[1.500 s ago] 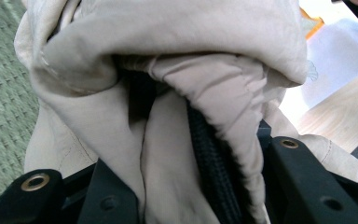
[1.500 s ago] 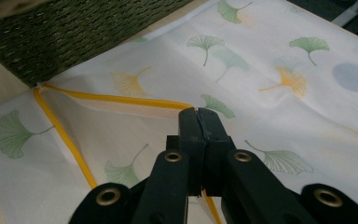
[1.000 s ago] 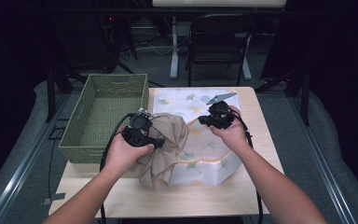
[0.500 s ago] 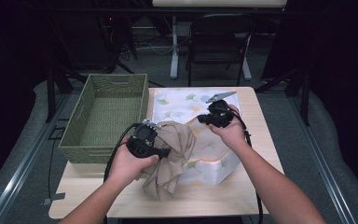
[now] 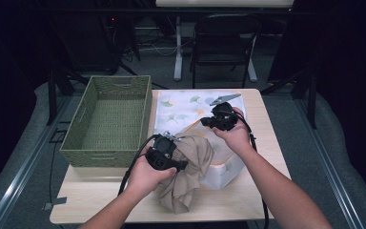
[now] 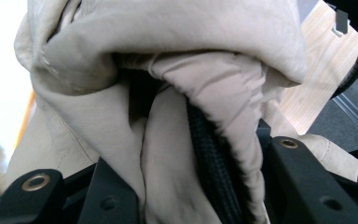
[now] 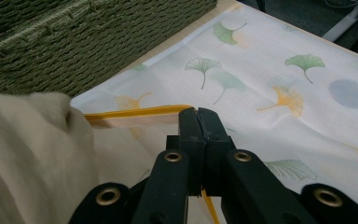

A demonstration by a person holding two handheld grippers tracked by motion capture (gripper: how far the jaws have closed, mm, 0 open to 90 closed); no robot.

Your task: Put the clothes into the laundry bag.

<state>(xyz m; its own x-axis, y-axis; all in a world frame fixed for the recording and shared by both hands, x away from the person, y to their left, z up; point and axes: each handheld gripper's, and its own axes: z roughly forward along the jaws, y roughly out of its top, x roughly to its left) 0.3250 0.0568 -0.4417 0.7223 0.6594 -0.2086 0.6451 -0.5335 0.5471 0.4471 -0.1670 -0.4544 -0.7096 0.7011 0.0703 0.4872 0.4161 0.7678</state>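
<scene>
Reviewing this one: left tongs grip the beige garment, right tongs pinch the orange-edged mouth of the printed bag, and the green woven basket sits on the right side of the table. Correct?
Not quite. The green woven basket sits on the left side of the table, as the high view shows. The left tongs do grip the beige garment, and the right tongs pinch the printed bag.

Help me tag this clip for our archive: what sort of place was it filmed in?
Probably a recording studio or lab set-up, not a home: a lone wooden table stands among dark curtains, with a folding chair and floor cables behind it. On it are a woven basket and a leaf-print bag.
</scene>
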